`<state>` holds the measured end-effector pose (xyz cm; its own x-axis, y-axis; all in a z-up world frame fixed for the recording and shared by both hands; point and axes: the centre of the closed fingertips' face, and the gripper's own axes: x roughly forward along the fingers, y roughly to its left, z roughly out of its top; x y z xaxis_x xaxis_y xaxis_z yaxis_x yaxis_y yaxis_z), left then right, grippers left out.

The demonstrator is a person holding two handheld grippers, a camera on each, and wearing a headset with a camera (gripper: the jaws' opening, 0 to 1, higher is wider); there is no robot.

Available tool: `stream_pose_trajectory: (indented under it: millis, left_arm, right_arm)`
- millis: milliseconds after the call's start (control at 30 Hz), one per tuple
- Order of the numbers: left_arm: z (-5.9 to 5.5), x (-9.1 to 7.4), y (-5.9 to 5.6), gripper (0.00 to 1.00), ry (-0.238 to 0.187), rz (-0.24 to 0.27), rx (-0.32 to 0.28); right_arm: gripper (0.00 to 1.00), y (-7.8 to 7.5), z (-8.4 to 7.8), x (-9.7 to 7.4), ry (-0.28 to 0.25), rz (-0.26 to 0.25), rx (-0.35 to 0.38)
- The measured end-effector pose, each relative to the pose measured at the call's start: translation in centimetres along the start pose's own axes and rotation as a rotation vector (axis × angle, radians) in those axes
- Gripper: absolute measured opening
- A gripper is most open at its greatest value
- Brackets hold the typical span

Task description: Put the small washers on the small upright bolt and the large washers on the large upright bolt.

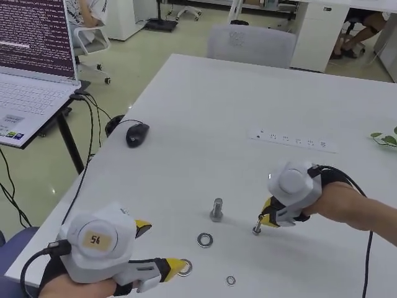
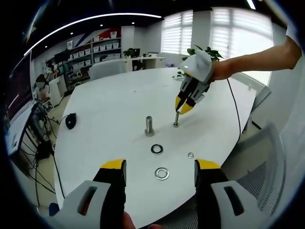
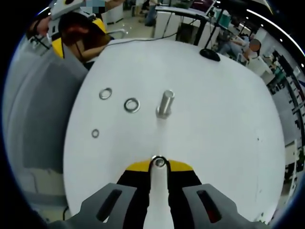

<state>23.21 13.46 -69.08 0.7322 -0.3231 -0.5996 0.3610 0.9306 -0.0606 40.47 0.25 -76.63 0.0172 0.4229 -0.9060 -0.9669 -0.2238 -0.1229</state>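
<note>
The large upright bolt [image 1: 216,210] stands mid-table on the white table [image 1: 205,112]. To its right stands the small upright bolt [image 1: 257,227]; my right gripper [image 1: 265,218] is shut on its top, seen between the yellow tips in the right gripper view [image 3: 159,162]. One large washer [image 1: 205,239] lies flat in front of the large bolt. A second large washer [image 1: 185,267] lies by my left gripper [image 1: 159,247], which is open; in the left gripper view this washer [image 2: 161,173] sits between the spread jaws. A small washer [image 1: 231,280] lies near the front edge.
A black mouse [image 1: 137,133] and its cable lie at the table's left side. A white power strip [image 1: 291,140] lies at the back right, with plant leaves [image 1: 386,138] beyond. A laptop [image 1: 31,68] stands on a side stand to the left, and a grey chair [image 1: 251,43] at the far edge.
</note>
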Motion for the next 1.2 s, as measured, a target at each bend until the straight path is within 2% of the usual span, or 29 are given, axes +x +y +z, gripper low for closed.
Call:
stream_pose_trajectory:
  millis: [367,800,1067,1200]
  left_arm:
    - [-0.3,-0.1,0.1,0.57,0.004,0.002,-0.007]
    - [-0.9,-0.5,0.4,0.57,0.011,0.016,-0.020]
    - [-1.0,-0.5,0.5,0.57,0.013,0.019,-0.025]
    - [-0.8,-0.4,0.4,0.57,0.011,0.015,-0.022]
  right_arm:
    - [0.13,0.1,-0.5,1.4,0.039,0.023,-0.018]
    - [0.13,0.5,-1.6,4.2,0.094,0.054,-0.014]
    - [0.15,0.7,-1.9,4.4,0.094,0.063,-0.008]
    - [0.16,0.5,-2.0,3.7,0.080,0.047,0.011]
